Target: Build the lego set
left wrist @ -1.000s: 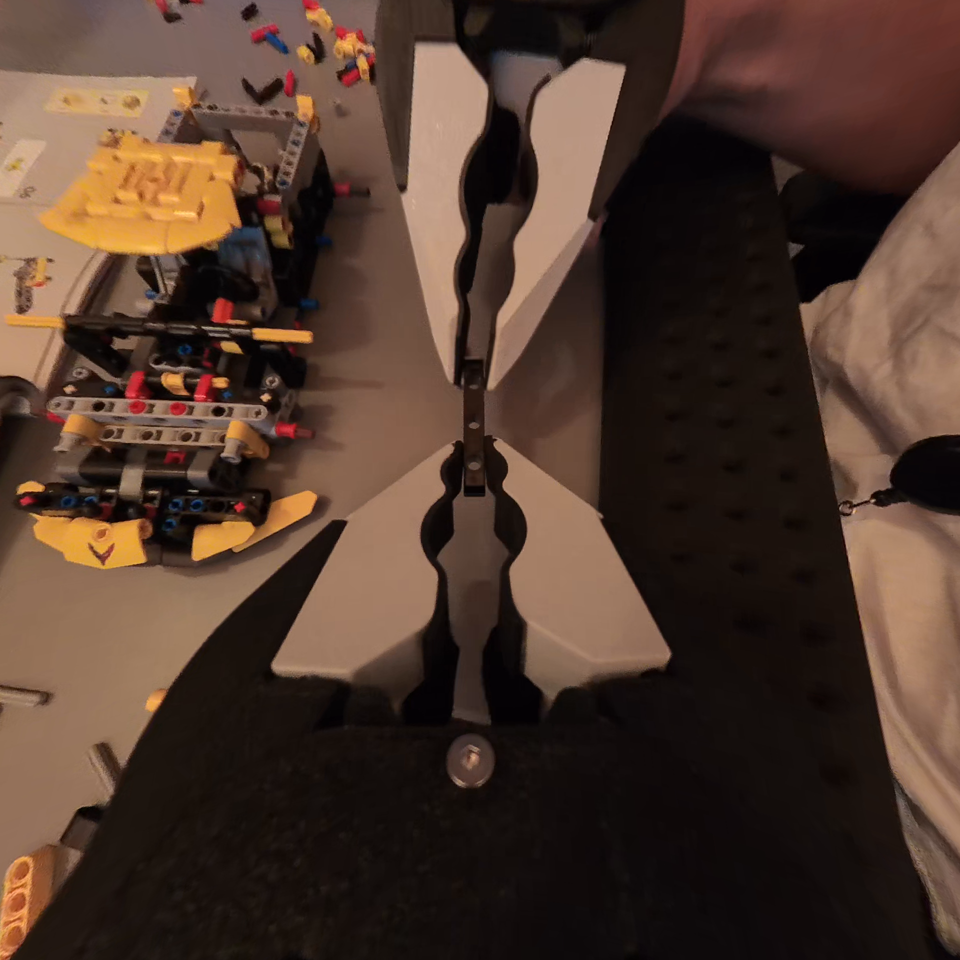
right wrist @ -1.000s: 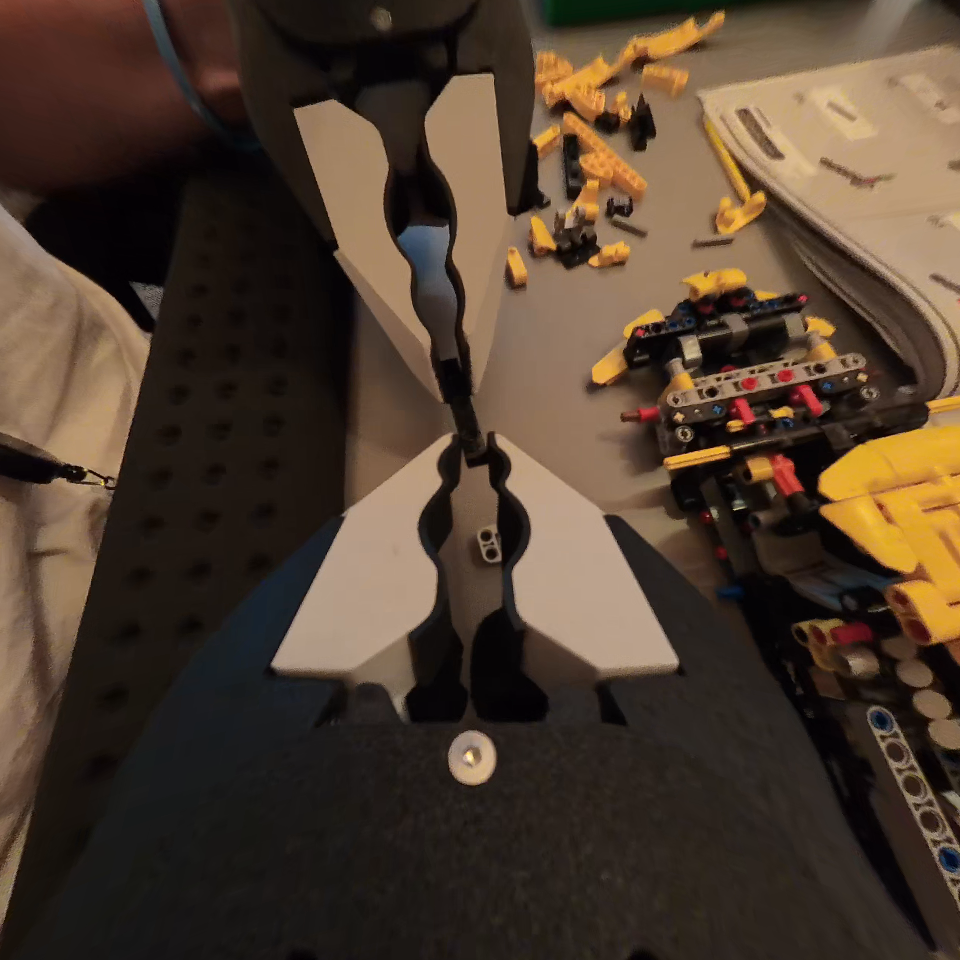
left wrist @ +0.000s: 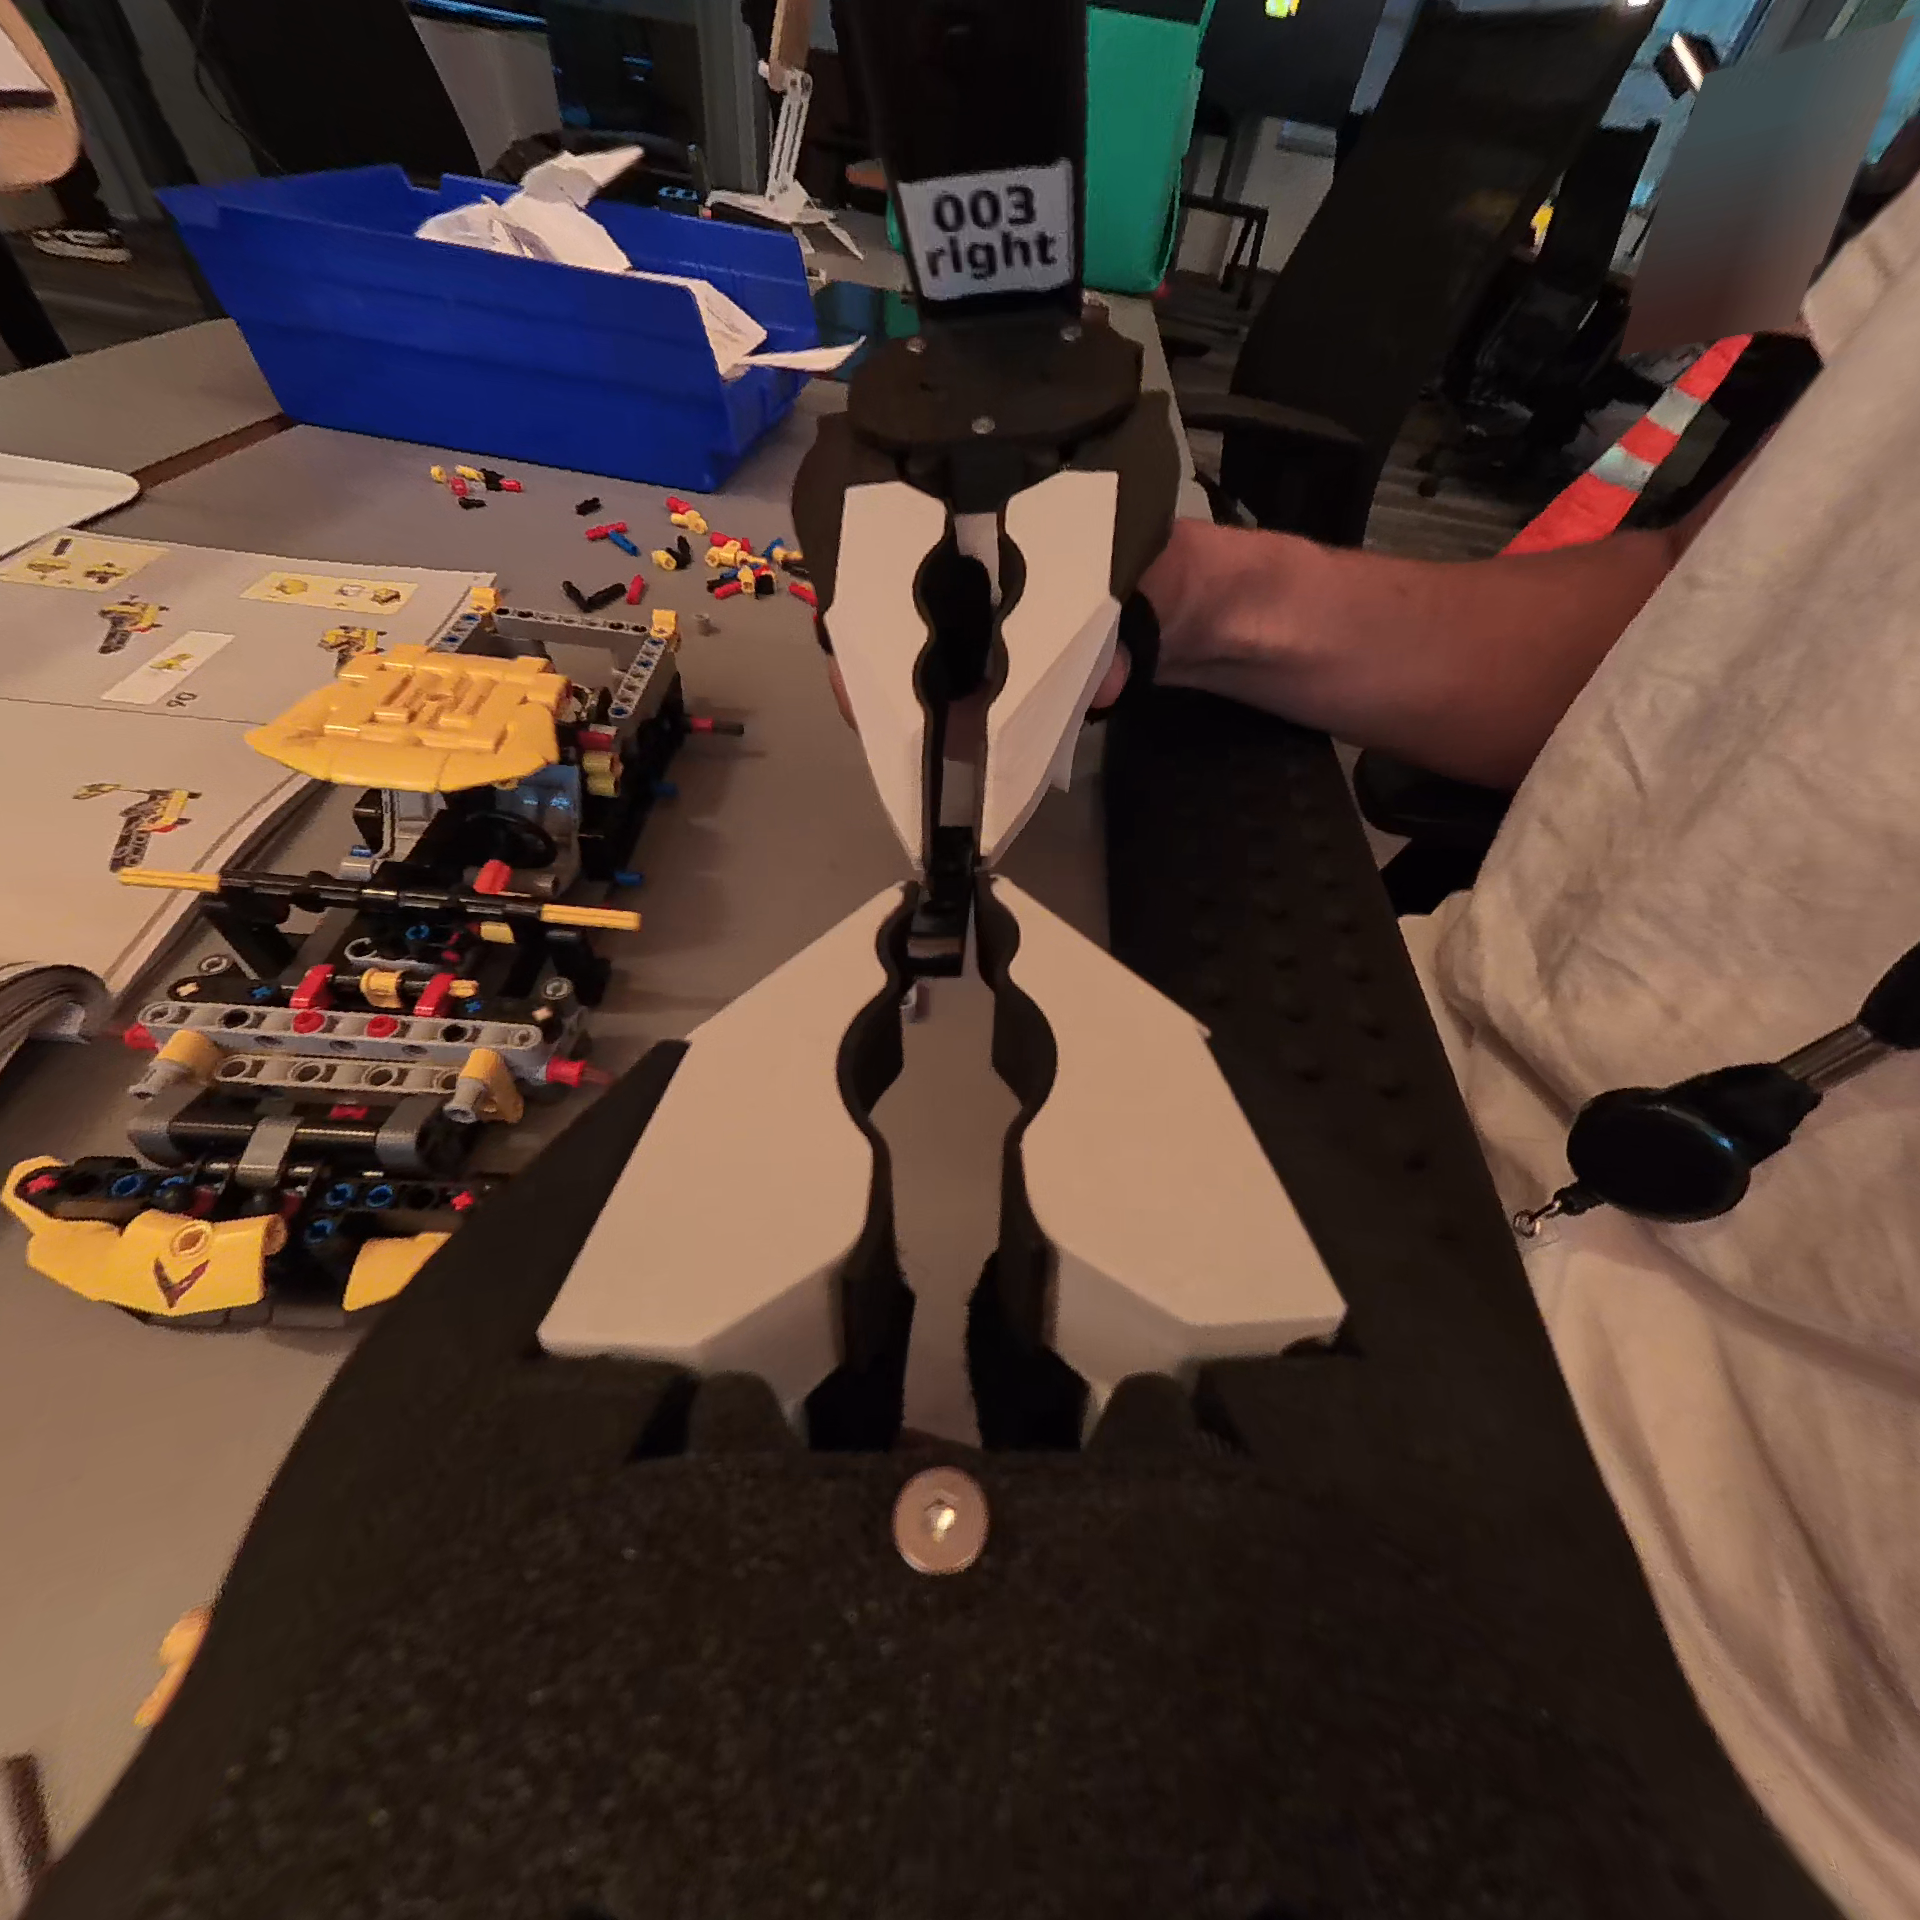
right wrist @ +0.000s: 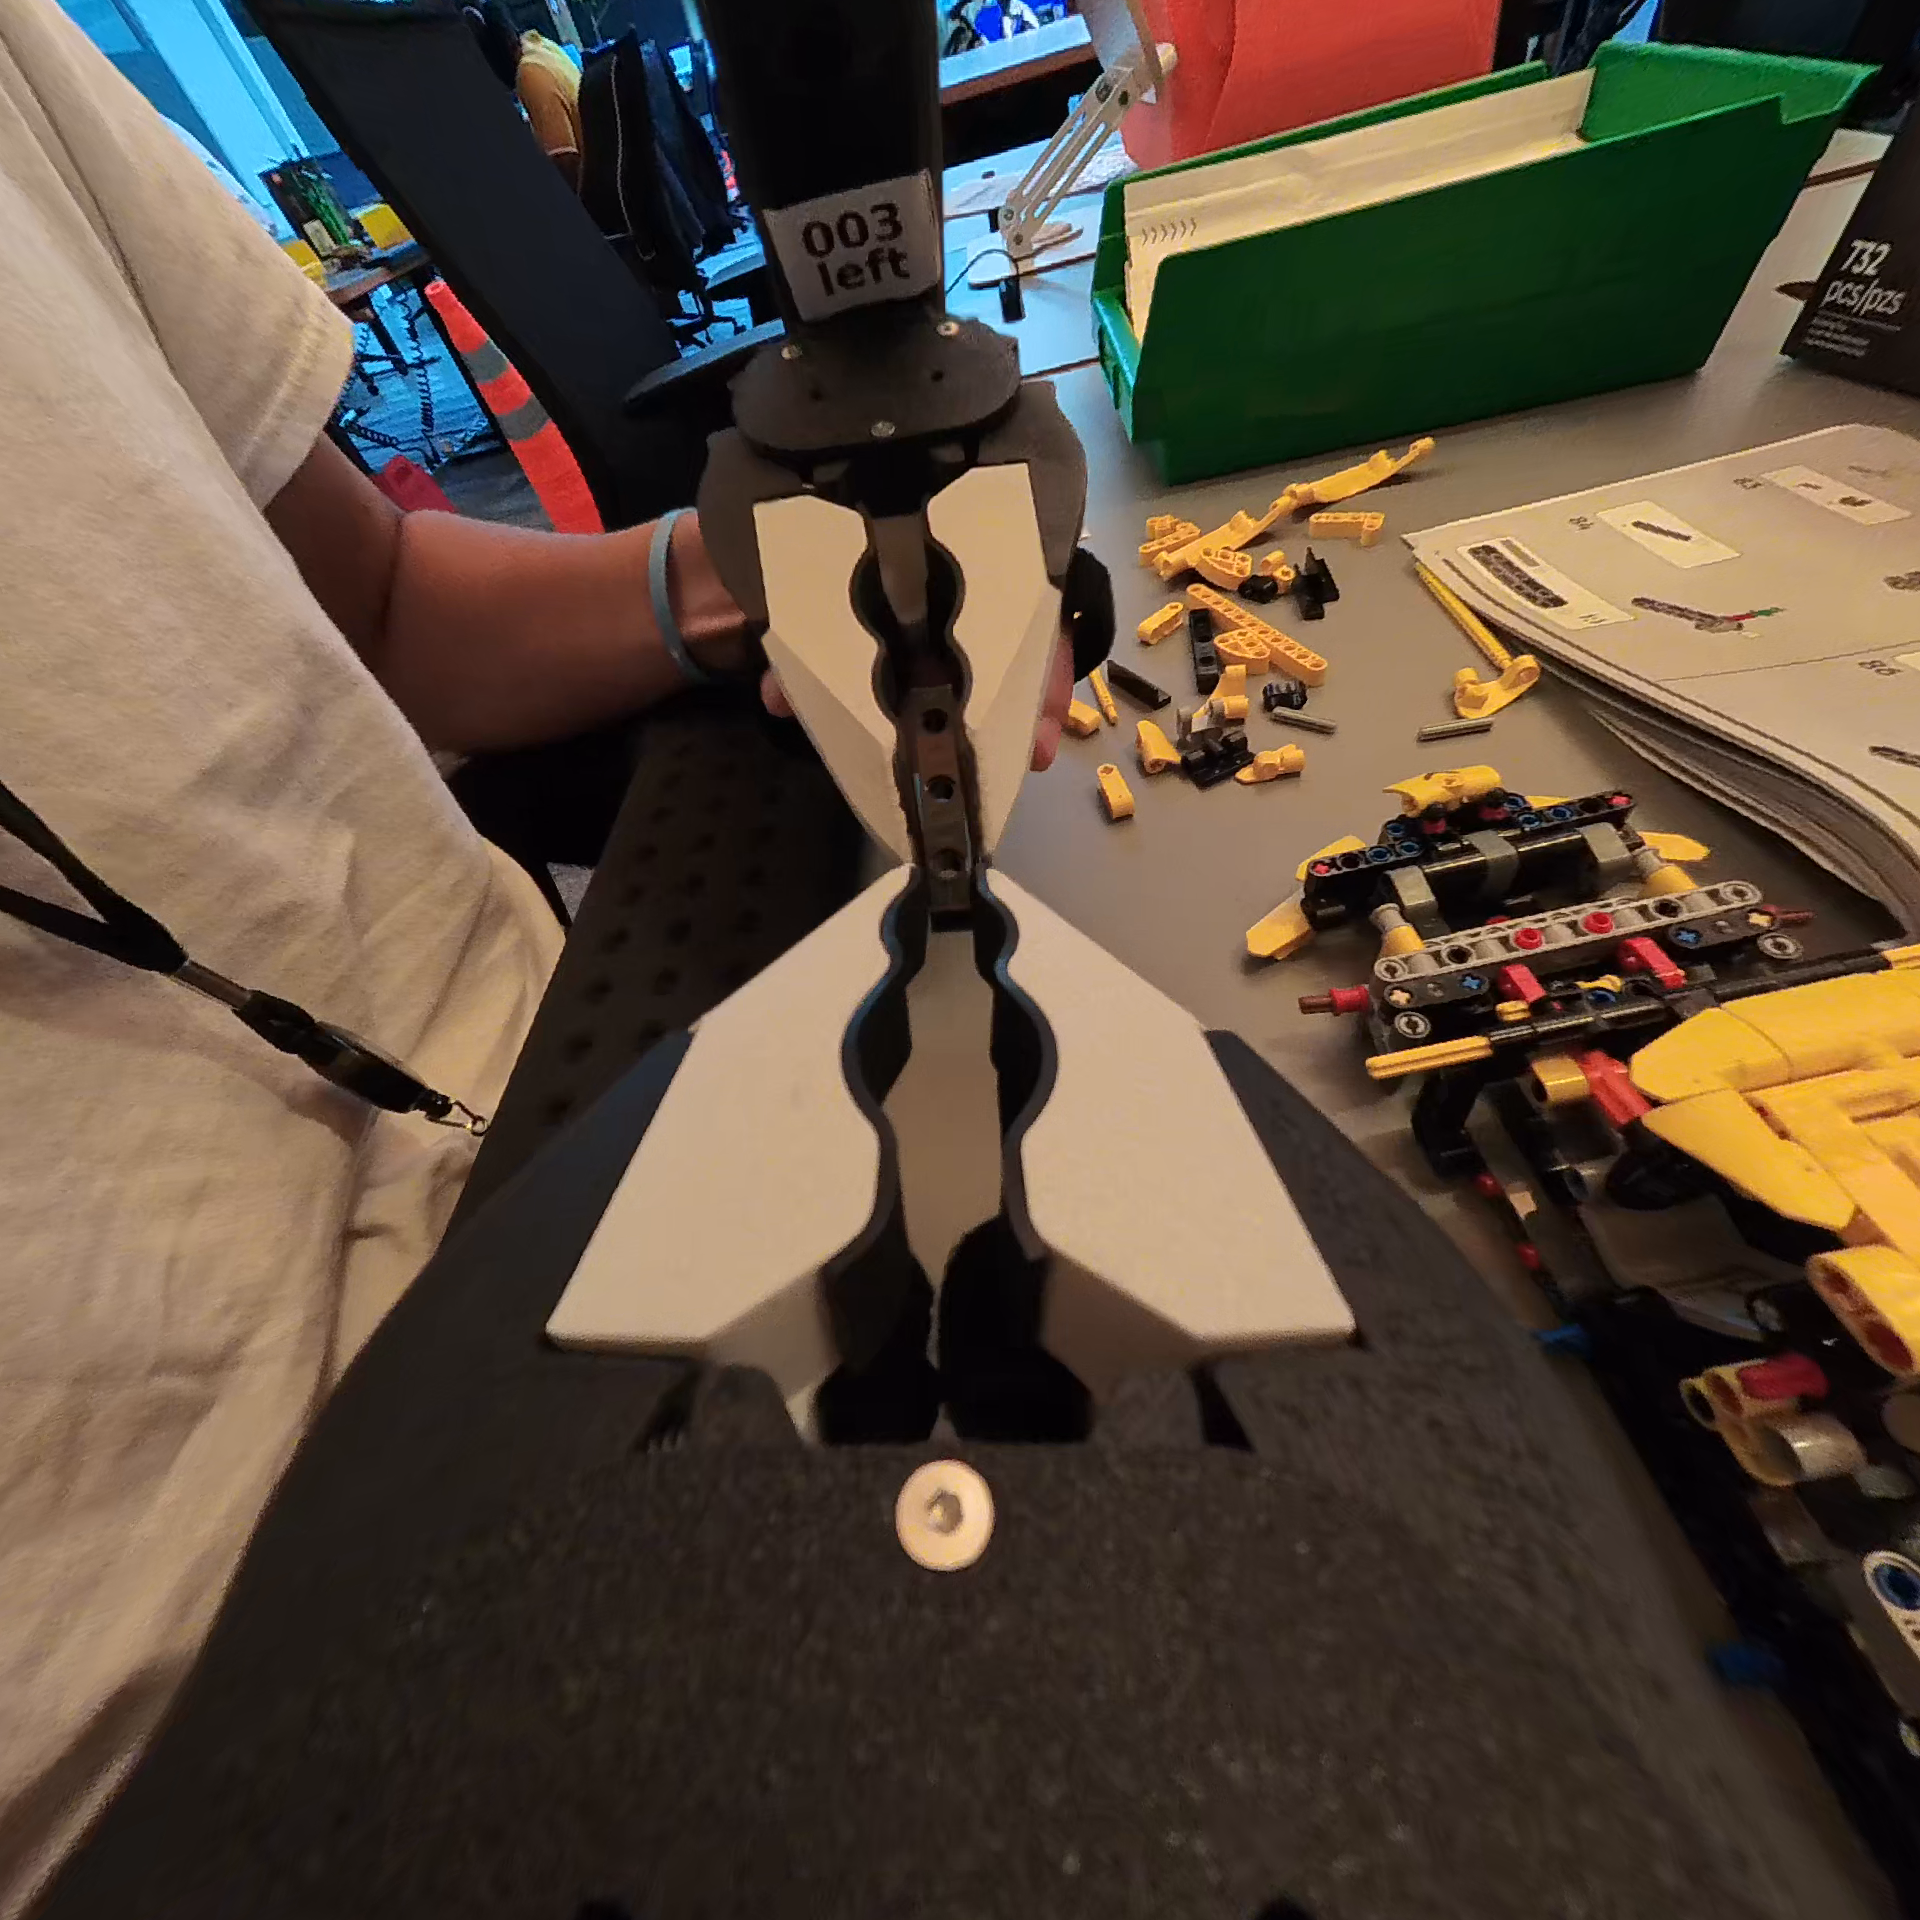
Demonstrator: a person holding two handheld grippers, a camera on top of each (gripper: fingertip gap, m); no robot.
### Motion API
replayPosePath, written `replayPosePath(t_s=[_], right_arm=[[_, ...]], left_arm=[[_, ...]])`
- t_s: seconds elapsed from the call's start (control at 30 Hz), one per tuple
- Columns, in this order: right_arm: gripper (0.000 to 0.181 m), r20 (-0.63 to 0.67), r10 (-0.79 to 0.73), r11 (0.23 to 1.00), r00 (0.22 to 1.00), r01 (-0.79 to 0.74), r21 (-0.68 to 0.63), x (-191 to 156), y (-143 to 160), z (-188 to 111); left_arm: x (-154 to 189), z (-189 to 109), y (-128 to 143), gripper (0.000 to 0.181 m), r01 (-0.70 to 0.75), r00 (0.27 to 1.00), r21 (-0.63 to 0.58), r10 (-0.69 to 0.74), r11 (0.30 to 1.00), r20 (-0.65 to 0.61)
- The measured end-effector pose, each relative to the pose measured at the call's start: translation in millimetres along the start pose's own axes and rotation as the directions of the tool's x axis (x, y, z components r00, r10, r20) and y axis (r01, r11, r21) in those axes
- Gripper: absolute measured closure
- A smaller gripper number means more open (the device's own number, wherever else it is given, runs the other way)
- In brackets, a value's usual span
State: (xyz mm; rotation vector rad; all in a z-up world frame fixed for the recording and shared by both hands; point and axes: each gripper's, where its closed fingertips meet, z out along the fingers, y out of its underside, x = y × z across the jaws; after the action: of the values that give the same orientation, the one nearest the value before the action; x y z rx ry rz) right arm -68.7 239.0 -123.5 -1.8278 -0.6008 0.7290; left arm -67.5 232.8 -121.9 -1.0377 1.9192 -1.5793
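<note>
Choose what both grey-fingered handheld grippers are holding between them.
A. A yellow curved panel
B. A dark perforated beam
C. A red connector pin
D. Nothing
B: the left gripper and right gripper meet tip to tip, both shut on the dark perforated beam.

Bare table (left wrist: 790, 831) lies between the lego car (left wrist: 353, 935) and the gripper (left wrist: 940, 904).

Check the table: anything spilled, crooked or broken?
Nothing stands out. The left gripper and right gripper meet tip to tip, both shut on the black holed lego beam. The half-built yellow and black lego car sits upright on the grey table.
</note>
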Motion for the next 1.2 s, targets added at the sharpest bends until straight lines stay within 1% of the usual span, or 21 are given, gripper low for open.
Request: replayPosePath(t_s=[0.13, 0.5, 0.63, 0.67, 0.73, 0.77, 0.83, 0.9, 1.0, 1.13, 1.2], right_arm=[[0.174, 0.010, 0.005, 1.000, 1.000, -0.005, -0.003, -2.1, 0.9, 0.8], [0.174, 0.029, 0.029, 1.000, 0.999, -0.029, 0.002, -3.4, 1.1, 0.2], [0.174, 0.022, 0.033, 0.999, 0.999, -0.033, 0.008, -2.4, 1.1, 0.5], [0.173, 0.005, 0.030, 1.000, 1.000, -0.030, 0.001, 0.0, 3.6, -0.6], [0.154, -0.053, 0.039, 0.998, 0.998, -0.042, -0.056, 10.9, 17.6, -11.9], [0.148, -0.094, 0.046, 0.991, 0.995, -0.057, -0.123, 18.8, 32.4, -20.1], [0.148, -0.197, -0.034, 0.949, 0.980, -0.030, -0.315, 36.0, 73.8, -37.5], [0.155, -0.216, -0.085, 0.919, 0.973, -0.007, -0.394, 39.6, 94.2, -44.7], [0.160, -0.194, -0.107, 0.912, 0.975, 0.019, -0.409, 35.7, 94.4, -40.2], [0.167, -0.180, -0.185, 0.879, 0.966, 0.081, -0.469, 40.5, 96.4, -31.3], [0.168, -0.166, -0.190, 0.882, 0.968, 0.094, -0.462, 39.6, 95.1, -26.0]], left_arm=[[2.1, -1.6, -6.8, 0.173, 0.011, 1.000, 0.030, -0.011, 0.999, -0.018], [3.0, -3.7, -5.6, 0.173, 0.000, 1.000, 0.027, 0.000, 1.000, -0.021], [2.9, -3.7, -4.8, 0.174, -0.003, 1.000, 0.019, 0.003, 1.000, -0.018], [1.7, -3.1, -2.4, 0.174, -0.007, 1.000, 0.002, 0.007, 1.000, -0.008], [-2.8, -0.6, 10.9, 0.174, -0.025, 0.999, -0.078, 0.027, 0.997, 0.020], [-7.5, 0.8, 19.4, 0.174, -0.040, 0.998, -0.121, 0.046, 0.992, 0.050], [-12.5, 5.6, 34.0, 0.174, -0.046, 0.995, -0.193, 0.062, 0.980, 0.077], [-13.7, 12.4, 40.4, 0.174, -0.054, 0.994, -0.232, 0.075, 0.971, 0.083], [-14.1, 20.4, 39.2, 0.174, -0.060, 0.992, -0.243, 0.085, 0.968, 0.093], [-19.3, 28.1, 45.1, 0.174, -0.056, 0.988, -0.290, 0.094, 0.955, 0.121], [-21.0, 31.4, 47.1, 0.174, -0.061, 0.986, -0.311, 0.106, 0.949, 0.130]])
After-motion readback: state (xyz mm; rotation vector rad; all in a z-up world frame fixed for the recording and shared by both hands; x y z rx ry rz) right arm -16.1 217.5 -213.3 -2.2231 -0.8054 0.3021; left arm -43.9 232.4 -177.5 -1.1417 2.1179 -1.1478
